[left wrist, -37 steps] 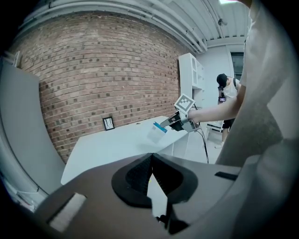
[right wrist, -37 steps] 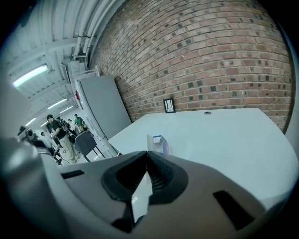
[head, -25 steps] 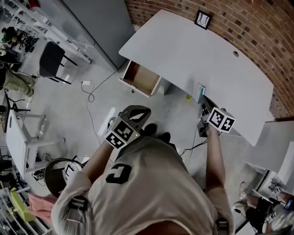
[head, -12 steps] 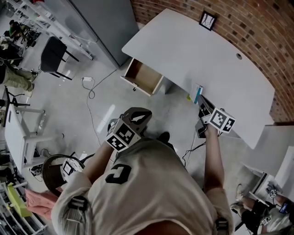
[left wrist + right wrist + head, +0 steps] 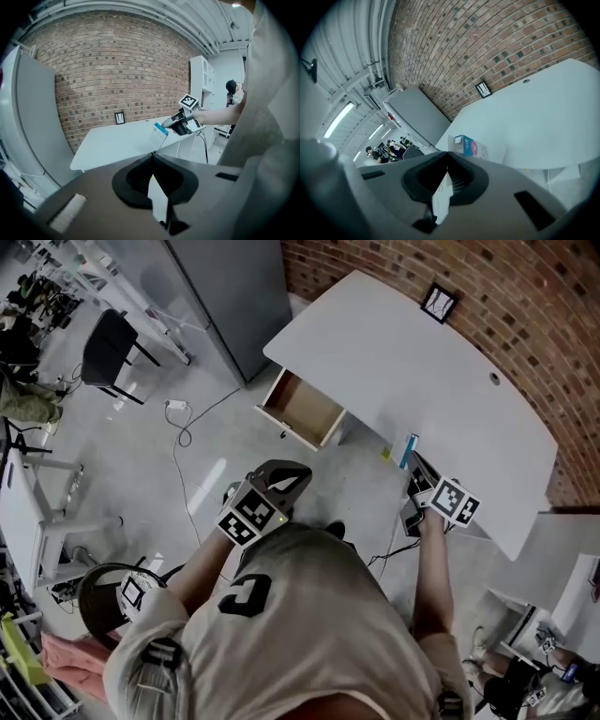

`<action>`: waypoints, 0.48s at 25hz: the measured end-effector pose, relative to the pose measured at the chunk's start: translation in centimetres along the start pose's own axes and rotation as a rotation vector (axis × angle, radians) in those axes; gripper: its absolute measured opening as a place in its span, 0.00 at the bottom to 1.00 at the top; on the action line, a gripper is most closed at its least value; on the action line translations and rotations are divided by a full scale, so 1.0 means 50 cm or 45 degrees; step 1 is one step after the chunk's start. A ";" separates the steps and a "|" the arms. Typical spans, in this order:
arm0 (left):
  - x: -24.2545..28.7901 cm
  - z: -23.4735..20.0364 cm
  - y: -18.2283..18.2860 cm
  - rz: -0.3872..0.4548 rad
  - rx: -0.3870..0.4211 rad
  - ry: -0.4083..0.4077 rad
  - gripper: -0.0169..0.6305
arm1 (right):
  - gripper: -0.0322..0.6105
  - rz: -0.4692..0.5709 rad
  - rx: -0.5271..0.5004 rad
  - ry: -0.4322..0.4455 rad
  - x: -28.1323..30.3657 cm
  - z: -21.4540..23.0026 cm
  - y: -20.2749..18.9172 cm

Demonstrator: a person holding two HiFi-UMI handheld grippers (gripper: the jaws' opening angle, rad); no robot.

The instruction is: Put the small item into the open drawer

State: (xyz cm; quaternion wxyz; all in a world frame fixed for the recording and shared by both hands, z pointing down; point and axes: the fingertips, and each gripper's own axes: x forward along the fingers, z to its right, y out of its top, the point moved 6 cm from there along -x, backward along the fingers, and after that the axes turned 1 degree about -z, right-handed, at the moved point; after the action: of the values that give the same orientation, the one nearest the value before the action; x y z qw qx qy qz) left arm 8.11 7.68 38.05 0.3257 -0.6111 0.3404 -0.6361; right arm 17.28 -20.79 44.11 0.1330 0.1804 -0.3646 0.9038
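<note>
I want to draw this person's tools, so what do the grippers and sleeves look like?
The left gripper and right gripper are dark grey, with jaws narrowing to a point. Each carries a white cube printed with black square markers. The person wears a pale short-sleeved shirt with a dark mark on it.

White table [image 5: 403, 362], small frame [image 5: 439, 302] at back

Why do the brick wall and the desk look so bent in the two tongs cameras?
Left gripper view: wide lens bows the brick wall, corners go black. Right gripper view: same bowing of the desk. Head view: straighter lines, even light.
</note>
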 end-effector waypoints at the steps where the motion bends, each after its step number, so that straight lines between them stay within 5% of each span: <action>1: -0.003 -0.014 -0.001 0.007 -0.001 0.007 0.03 | 0.06 0.000 -0.003 -0.008 0.006 -0.005 0.003; 12: -0.046 -0.134 -0.050 0.055 -0.043 0.012 0.03 | 0.06 -0.009 -0.027 -0.037 0.089 -0.101 0.017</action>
State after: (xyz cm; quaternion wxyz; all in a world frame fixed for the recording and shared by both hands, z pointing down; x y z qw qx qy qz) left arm 1.50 11.21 38.71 0.3272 -0.6060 0.3658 -0.6260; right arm 11.80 -17.35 42.11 0.1326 0.1934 -0.3756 0.8966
